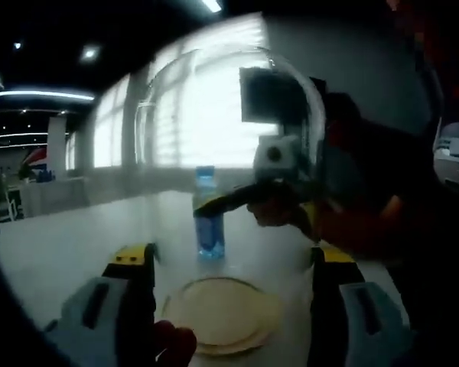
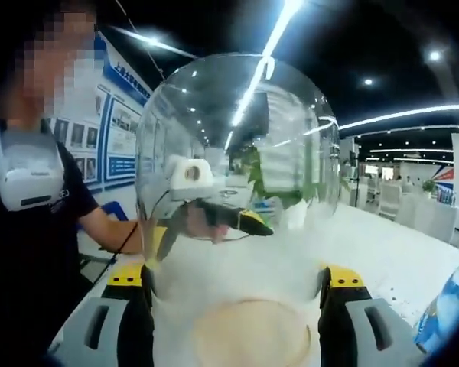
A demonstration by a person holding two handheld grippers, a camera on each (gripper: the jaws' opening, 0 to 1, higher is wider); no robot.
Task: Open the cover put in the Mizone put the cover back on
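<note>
The left gripper, with yellow-tipped black jaws on grey bodies, is seen from behind in the left gripper view, its jaws spread wide and clamped against the sides of a clear glass dome cover. The right gripper of the same build is likewise set wide against the dome's sides. In each view the opposite gripper is seen through the glass, held in a hand; a dark-sleeved forearm is extended toward it.

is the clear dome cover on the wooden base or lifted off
Lifted off. The clear dome cover is held up between both grippers, above the wooden base on the table; the Mizone bottle stands upright behind.
</note>
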